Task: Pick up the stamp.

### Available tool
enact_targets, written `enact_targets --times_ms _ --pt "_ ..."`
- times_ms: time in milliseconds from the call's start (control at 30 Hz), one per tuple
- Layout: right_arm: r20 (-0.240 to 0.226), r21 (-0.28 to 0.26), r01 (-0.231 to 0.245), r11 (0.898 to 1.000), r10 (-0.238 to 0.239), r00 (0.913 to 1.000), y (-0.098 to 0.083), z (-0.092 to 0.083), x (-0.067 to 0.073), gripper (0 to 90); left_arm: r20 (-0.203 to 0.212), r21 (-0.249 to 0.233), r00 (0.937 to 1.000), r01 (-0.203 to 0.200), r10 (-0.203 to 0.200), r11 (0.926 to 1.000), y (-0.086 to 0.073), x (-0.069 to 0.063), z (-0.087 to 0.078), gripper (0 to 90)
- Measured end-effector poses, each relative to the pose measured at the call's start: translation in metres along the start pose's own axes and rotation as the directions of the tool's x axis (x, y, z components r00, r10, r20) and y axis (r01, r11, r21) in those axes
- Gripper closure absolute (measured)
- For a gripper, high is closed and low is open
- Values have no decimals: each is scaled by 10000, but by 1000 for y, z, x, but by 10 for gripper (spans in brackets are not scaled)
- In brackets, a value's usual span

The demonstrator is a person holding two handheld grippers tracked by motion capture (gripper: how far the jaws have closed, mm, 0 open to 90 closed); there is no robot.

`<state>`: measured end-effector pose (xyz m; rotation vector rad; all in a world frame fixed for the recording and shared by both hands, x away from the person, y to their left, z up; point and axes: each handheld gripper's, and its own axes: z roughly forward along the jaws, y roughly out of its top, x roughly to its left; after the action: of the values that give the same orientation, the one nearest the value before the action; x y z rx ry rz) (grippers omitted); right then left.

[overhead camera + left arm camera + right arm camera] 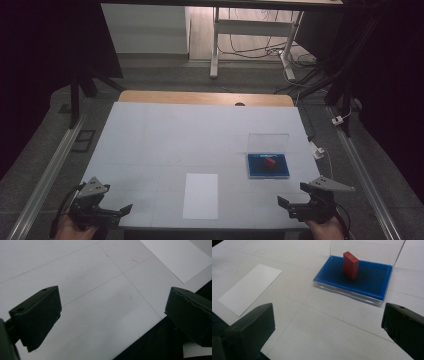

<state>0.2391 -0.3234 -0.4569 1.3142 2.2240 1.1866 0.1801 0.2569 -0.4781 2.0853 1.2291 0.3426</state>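
We see a red block (351,265) upright in an open blue case (372,275); a white sheet (200,195) lies flat, well apart.

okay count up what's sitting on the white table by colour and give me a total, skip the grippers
Blue: 1, the ink pad in its open clear case.
Red: 1, the stamp block standing upright on the pad.
White: 1, the sheet of paper lying flat.
Total: 3
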Motion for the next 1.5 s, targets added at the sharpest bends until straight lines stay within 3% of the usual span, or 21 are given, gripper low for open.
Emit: enact_targets --times_ms 367,567,700,1000,1167,1500 --pt "3 65 48 10000 -48 10000 1 1 1 0 -47 76 10000 3 -3 10000 0 0 0 11" --pt "63 -40 375 9993 -375 9993 5 0 4 0 -105 138 9999 -5 6 9999 0 -1 1 10" --pt "120 65 866 9962 -867 9962 8 5 7 0 -167 183 9998 69 -66 9998 0 -1 1 6" --pt "-59 -168 1169 9930 -1170 9931 17 14 8 0 -324 272 9992 233 -224 9994 1 0 2 3" --pt "-85 30 1310 9914 -1309 9914 25 23 7 0 -387 246 9989 256 -246 9994 1 0 2 2" --pt "-16 271 1307 9911 -1307 9914 34 37 4 0 -65 255 9997 233 -231 9994 1 2 1 0"
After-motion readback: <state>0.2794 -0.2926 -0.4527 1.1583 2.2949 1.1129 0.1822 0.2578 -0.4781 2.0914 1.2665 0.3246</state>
